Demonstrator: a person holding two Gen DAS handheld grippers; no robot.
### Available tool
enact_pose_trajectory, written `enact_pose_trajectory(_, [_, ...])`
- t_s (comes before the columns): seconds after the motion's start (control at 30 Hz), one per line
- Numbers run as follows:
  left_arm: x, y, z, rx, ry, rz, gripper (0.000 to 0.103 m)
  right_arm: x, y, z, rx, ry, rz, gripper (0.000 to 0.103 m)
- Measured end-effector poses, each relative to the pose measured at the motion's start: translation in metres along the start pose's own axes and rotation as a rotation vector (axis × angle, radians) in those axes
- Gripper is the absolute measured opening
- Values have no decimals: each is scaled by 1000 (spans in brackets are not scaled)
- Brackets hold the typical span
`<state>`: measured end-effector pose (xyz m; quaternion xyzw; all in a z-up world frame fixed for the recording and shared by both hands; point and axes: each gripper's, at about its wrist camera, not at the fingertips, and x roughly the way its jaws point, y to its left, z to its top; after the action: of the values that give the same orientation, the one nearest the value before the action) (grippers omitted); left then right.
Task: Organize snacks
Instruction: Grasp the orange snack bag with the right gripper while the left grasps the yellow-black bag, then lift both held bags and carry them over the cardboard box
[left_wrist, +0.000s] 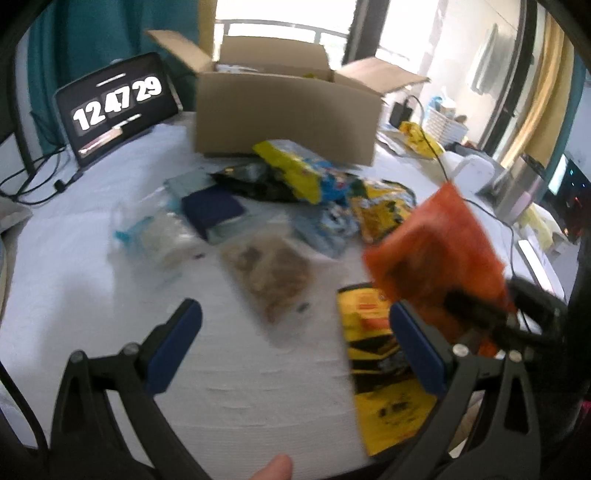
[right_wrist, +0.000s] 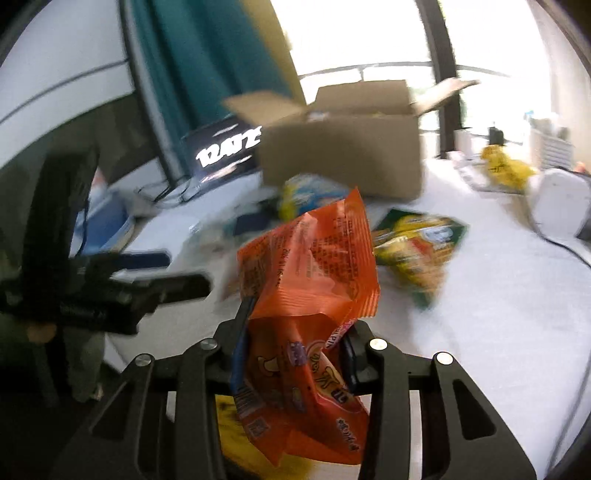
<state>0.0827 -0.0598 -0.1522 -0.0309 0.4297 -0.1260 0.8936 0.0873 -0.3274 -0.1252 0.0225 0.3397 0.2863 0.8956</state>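
With the orange snack bag (right_wrist: 306, 295) pinched in my right gripper (right_wrist: 291, 354), I carry it toward the far cardboard box (right_wrist: 343, 162).

Motion blur hides how secure the pinch is, so I'd lift high over the flaps; my left gripper (left_wrist: 295, 347) hangs wide, empty, above the near yellow packet (left_wrist: 380, 369).

Motion blur smears the snack packets (left_wrist: 295, 206) heaped before the cardboard box (left_wrist: 288, 114); the box's contents stay hidden behind its wall.
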Motion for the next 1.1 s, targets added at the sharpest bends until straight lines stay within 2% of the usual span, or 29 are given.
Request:
enact_pose_trajectory(0.17, [15, -41, -3, 74, 57, -29, 102, -15, -48, 1, 63, -38, -100, 42])
enact_pose_trajectory(0.33, [39, -71, -13, 104, 147, -44, 102, -22, -86, -6, 121, -43, -150, 42])
enact_pose_trajectory(0.57, [62, -95, -27, 108, 242, -27, 102, -30, -111, -19, 150, -39, -154, 42])
enact_pose_trajectory(0.63, [65, -104, -28, 157, 241, 23, 102, -31, -116, -21, 159, -37, -151, 42])
enact_pose_trajectory(0.73, [67, -111, -31, 183, 241, 58, 102, -31, -119, -22, 169, -35, -143, 42])
enact_pose_trajectory(0.83, [68, -114, -30, 198, 236, 56, 101, -33, -120, -21, 173, -43, -136, 42])
enact_pose_trajectory(0.87, [67, -114, -31, 204, 232, 51, 96, -35, -121, -21, 176, -46, -134, 42])
enact_pose_trajectory(0.9, [64, -117, -30, 216, 222, 42, 85, -36, -121, -20, 180, -50, -133, 42])
enact_pose_trajectory(0.97, [62, -124, -29, 235, 216, 30, 73, -38, -120, -17, 182, -56, -133, 42])
enact_pose_trajectory(1.1, [59, -127, -27, 243, 213, -5, 71, -44, -117, -9, 176, -72, -140, 42])
